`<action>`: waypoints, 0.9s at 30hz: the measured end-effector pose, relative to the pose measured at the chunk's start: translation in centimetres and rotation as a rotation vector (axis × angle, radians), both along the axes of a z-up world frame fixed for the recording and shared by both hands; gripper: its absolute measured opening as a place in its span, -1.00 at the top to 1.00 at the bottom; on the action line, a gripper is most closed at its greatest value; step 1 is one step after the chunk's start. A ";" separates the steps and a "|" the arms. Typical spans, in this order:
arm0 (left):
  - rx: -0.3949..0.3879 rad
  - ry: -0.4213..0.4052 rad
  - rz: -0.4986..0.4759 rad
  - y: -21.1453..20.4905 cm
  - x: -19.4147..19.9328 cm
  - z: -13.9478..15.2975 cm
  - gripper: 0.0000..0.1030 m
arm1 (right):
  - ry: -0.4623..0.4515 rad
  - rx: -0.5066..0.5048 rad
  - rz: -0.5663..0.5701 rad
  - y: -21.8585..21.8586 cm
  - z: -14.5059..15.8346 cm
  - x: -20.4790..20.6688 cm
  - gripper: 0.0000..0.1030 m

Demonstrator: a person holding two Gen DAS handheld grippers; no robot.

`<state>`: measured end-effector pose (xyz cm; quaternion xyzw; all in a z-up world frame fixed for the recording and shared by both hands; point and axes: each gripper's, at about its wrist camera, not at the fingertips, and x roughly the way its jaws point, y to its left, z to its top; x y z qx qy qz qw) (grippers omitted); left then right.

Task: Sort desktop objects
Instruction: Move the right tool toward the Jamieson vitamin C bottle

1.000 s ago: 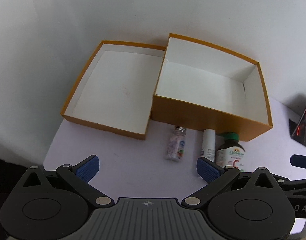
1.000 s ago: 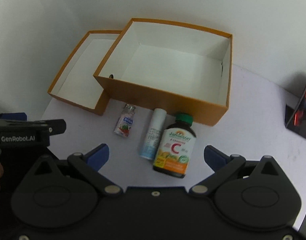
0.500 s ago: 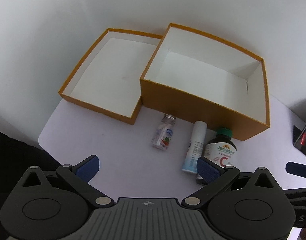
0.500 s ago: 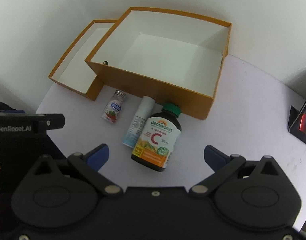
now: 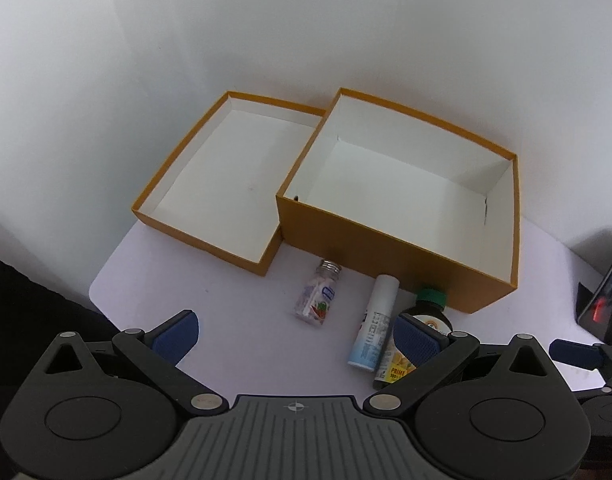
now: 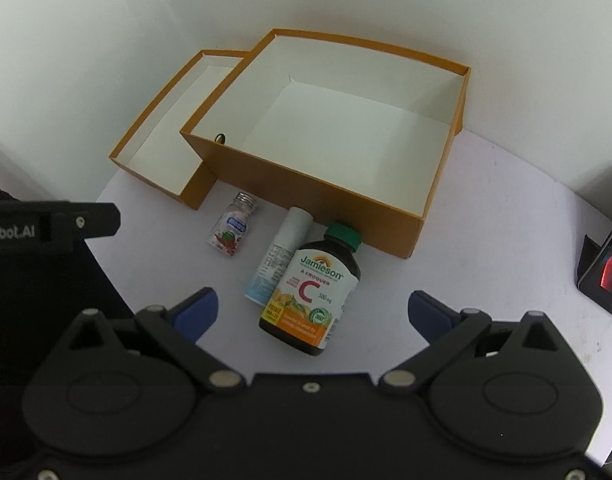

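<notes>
Two hand-held grippers hover above a white tabletop (image 6: 485, 216), both with blue-padded fingers spread wide and nothing between them. Ahead of the right hand-held gripper (image 6: 311, 308), a dark Jamieson vitamin C bottle (image 6: 311, 292) with a green cap lies on its side, centred between the fingertips but touching neither. Just to its left lies a slim white spray tube (image 6: 280, 258), pressed against the bottle's flank. Further left, apart from both, a small clear bottle (image 6: 234, 230) with a silver cap lies on the tabletop.

Beyond the three containers sits a deep orange box (image 6: 317, 196) with a white interior, its near wall just beside the bottle caps. A shallower orange lid (image 6: 154, 168) rests to its left, its right edge tucked under or against the box; which cannot be told.

From the left hand-held gripper (image 5: 296, 330), the small clear bottle (image 5: 317, 298) lies ahead between the fingertips, while the spray tube (image 5: 371, 328) and vitamin bottle (image 5: 429, 300) sit by its right finger. A dark screen (image 6: 609, 264) stands at far right.
</notes>
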<state>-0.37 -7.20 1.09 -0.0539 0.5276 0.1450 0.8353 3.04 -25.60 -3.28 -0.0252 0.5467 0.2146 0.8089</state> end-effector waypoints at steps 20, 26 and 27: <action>0.006 0.048 -0.094 -0.3 1.9 -1.2 -1.00 | 0.028 -0.017 -0.091 -1.1 -1.0 1.0 -0.99; -0.019 0.075 -0.094 1.4 2.6 -2.4 -1.00 | 0.022 -0.040 -0.114 -0.3 -0.5 1.0 -0.99; -0.021 0.072 -0.097 1.4 2.6 -2.3 -1.00 | 0.030 -0.043 -0.117 0.0 -0.6 1.1 -0.99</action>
